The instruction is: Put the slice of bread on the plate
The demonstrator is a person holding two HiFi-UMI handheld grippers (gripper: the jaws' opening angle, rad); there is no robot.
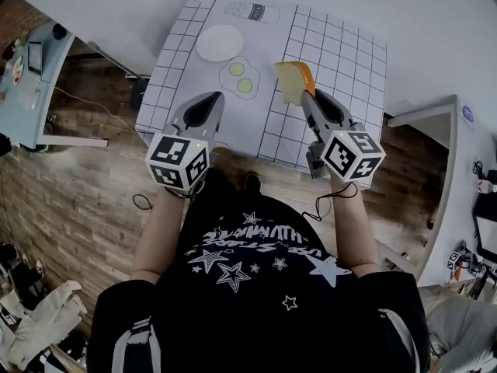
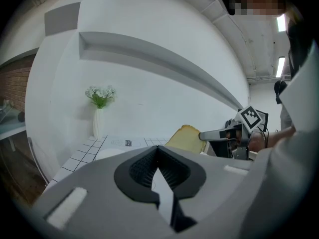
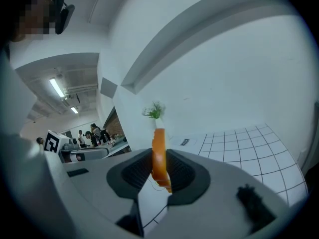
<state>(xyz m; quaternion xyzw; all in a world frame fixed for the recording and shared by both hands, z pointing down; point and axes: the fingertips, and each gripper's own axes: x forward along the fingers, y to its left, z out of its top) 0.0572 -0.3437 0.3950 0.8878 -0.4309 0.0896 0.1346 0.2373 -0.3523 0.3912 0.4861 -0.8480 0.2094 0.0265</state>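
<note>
— Above the table (image 1: 342, 61), is the slice of bread (image 1: 292, 81) gripped?
— It is clamped upright between the right gripper (image 1: 306, 93)'s jaws, only its crust edge being seen from there, apart from the plate (image 1: 220, 43). The left gripper (image 1: 213, 98) is closed on nothing.

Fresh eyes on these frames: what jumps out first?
The slice of bread, held on edge in the right claw over the near right part of the gridded tablecloth. Next, the empty white plate at the cloth's far left, and the left claw, shut on nothing, at its near edge.
</note>
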